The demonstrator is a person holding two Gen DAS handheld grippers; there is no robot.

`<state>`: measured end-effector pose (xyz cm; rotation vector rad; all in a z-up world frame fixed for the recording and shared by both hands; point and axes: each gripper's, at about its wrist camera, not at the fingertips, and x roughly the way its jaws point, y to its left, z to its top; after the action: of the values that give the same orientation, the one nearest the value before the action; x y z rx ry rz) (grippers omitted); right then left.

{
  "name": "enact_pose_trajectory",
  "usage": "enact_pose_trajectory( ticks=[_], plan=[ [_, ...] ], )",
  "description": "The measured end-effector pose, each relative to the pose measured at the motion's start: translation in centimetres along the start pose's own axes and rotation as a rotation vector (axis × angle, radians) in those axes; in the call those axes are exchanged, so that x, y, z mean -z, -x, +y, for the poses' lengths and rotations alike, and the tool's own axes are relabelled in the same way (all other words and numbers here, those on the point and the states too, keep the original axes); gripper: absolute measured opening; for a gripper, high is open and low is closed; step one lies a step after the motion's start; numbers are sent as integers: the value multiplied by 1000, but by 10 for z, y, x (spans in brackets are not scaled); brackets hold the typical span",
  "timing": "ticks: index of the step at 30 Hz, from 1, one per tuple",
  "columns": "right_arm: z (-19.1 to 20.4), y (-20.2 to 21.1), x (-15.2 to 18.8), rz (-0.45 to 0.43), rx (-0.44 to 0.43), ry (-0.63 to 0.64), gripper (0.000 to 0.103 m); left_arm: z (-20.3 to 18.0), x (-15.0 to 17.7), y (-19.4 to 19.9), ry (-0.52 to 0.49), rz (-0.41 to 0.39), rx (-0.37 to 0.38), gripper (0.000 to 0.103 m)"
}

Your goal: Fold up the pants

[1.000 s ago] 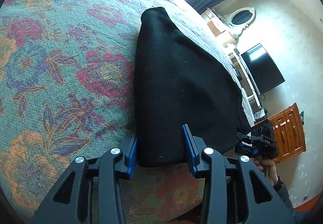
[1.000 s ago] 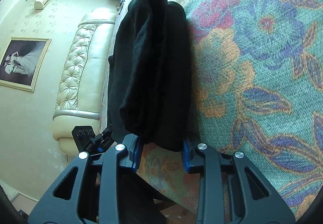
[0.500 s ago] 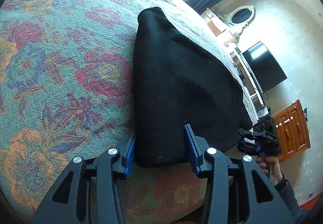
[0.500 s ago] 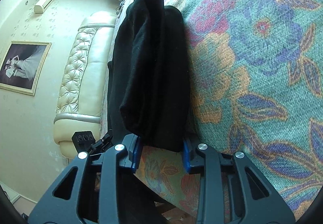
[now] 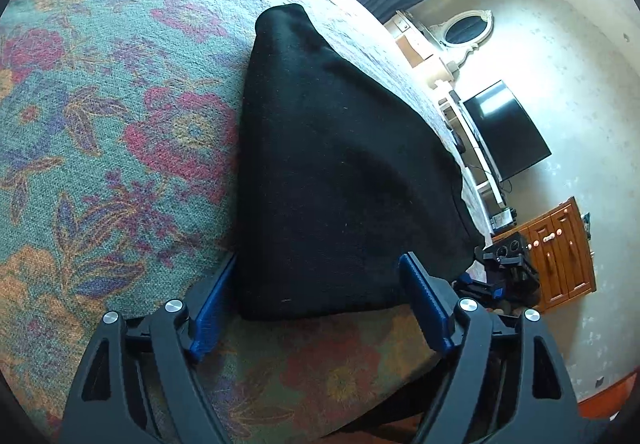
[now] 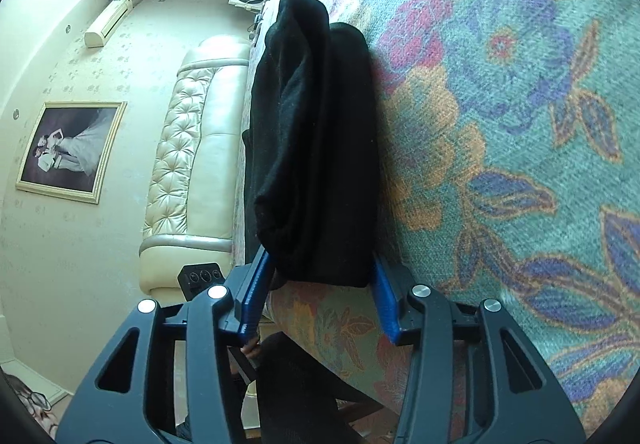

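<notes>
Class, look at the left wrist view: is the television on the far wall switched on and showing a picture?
No. The television has a plain dark screen with only a pale glare on it.

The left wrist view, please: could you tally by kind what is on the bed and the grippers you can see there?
Folded black pants: 1
Grippers: 2, left gripper with jaws opening around the pants' near edge, right gripper beyond the bed corner
Total: 3

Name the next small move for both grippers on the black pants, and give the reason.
Probably draw both grippers straight back off the near edge. The black pants lie folded on the floral bedspread, and the jaws of the left gripper and the right gripper are opening, with the fabric edge between them but no longer pinched.
</notes>
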<state>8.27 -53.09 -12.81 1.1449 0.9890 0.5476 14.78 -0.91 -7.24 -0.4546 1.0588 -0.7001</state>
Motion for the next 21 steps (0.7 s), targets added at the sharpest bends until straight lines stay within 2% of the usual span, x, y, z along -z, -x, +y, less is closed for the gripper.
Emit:
enact_pose_trajectory(
  ticks=[5, 12, 18, 21],
  plan=[
    [-9, 23, 16, -74, -17, -43, 47, -10, 10, 3, -44, -6, -73, 80],
    [-20, 44, 52, -230, -15, -141, 48, -19, 28, 10, -90, -42, -175, 80],
    [-21, 42, 87, -306, 29, -166, 59, -41, 49, 7, -210, -51, -354, 80],
    [-4, 39, 102, -350, 128, -108, 62, -48, 56, 11, -228, -64, -413, 80]
  ],
)
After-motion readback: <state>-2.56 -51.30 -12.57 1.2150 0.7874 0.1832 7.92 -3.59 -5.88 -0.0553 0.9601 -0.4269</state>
